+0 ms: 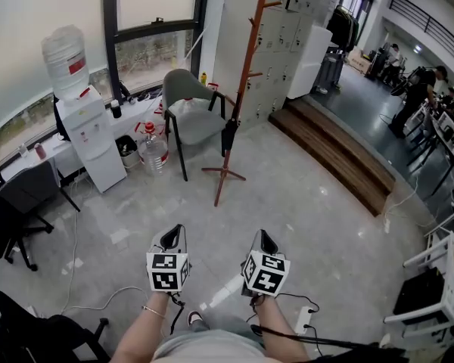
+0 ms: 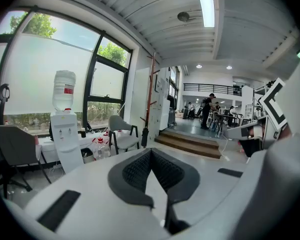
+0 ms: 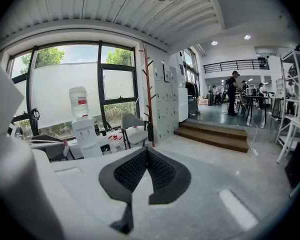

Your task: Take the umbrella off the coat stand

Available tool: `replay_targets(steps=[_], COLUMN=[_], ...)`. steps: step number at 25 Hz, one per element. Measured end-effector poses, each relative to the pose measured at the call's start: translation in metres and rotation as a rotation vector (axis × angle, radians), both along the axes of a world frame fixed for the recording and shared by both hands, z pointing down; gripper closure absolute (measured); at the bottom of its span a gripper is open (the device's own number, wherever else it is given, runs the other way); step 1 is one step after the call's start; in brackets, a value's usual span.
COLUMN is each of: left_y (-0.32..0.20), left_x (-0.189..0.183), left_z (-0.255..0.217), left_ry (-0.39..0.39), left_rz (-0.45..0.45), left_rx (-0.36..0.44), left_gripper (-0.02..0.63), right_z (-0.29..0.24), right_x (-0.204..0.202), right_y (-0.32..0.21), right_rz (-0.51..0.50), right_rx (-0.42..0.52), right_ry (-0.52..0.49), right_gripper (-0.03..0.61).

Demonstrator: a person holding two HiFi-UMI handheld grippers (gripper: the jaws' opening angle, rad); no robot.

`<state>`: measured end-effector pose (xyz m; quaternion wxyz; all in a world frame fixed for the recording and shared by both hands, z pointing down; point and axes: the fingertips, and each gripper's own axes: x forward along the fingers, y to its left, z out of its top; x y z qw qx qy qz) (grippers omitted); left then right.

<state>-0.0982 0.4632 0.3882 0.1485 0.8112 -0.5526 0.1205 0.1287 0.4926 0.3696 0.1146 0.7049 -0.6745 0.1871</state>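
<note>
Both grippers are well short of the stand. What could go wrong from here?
1. The coat stand is thin on small feet; tugging the umbrella sideways may tip it.
2. The grey chair sits close beside the umbrella and could block an approach.
3. The left gripper and right gripper are both shut; one must open before reaching.
</note>
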Motion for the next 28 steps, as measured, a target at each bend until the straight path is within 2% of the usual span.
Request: replay_targets(steps=[11,28], left_y=[-0.038,-0.193], left_x=[0.005,0.023], left_z=[0.008,-0.01], left_ry=[0.0,-0.034], left_rz=[0.005,-0.041], left_rx=[-0.015,0.017], left_gripper=[0.609,0.609], right_z=[0.018,0.012], right_x=[0.005,0.015], right_y=[-0.035,-0.208], right_rz=[0.01,-0.064], right_rx=[-0.038,-0.026], right_ry=[-0.008,-0.025], right_gripper=[0.574,0.574])
